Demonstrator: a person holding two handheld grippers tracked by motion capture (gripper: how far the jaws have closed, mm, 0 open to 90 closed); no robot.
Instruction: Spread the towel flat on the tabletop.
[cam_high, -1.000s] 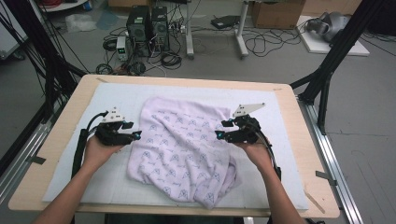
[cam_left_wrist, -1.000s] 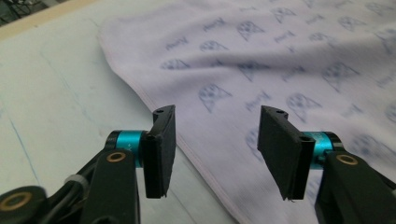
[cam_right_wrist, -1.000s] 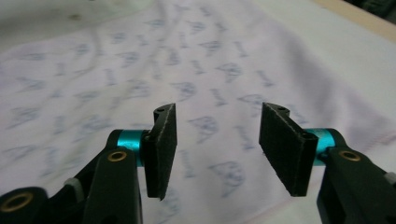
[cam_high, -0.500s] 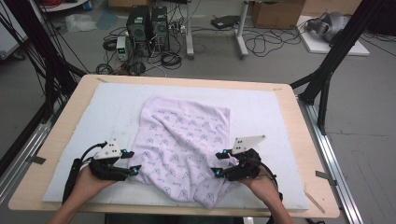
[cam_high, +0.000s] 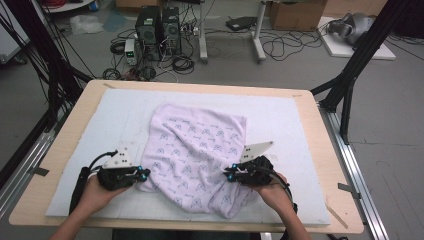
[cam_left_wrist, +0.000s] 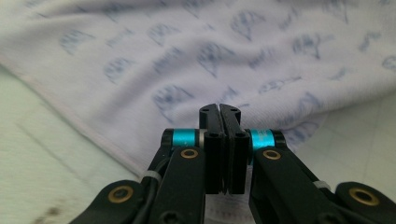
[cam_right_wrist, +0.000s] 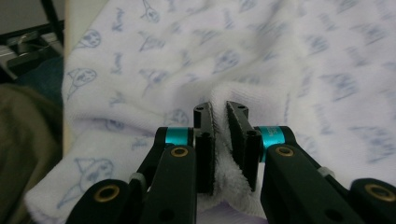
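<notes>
Both tongs have just been closing: left tongs (cam_high: 142, 174) are pinched on the near left edge of the crumpled white terry towel with blue prints (cam_high: 197, 150), right tongs (cam_high: 229, 176) clamping a fold at its near right side, on the padded bench (cam_high: 70, 150)

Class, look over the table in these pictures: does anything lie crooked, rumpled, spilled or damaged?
Yes: the printed towel lies skewed and rumpled on the white mat, its near corner bunched and wrinkled rather than flat. The left gripper and right gripper are each shut on a side edge. Nothing looks spilled or damaged.
</notes>
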